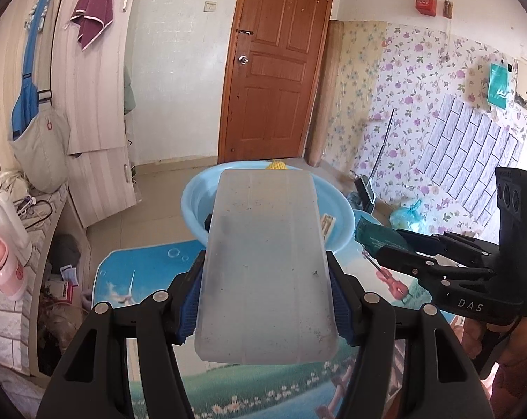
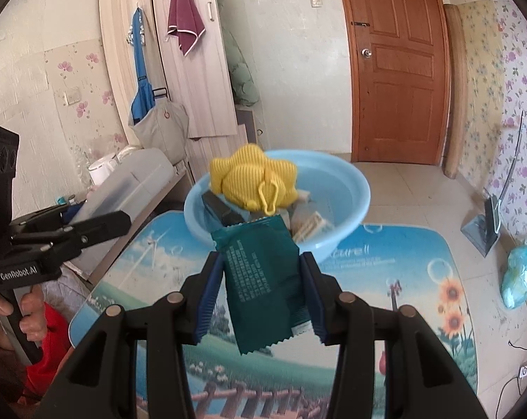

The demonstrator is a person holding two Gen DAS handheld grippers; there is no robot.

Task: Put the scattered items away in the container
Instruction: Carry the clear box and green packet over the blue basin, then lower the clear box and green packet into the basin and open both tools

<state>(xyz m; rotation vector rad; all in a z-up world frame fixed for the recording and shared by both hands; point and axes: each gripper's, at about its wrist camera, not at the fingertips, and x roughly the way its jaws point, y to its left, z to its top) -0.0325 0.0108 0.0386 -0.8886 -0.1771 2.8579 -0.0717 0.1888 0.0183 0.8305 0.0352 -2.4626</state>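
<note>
Grippers above a scenery-printed table. The left gripper clamps a translucent grey box between its blue pads, the box pointing toward 12 o'clock over the light blue basin. The right gripper pinches a dark green packet, its upper edge just short of the basin's near rim. Inside the basin lie a yellow knitted item, a dark flat object and a pale packet. At 3 o'clock on the floor sits a blue plastic bag.
</note>
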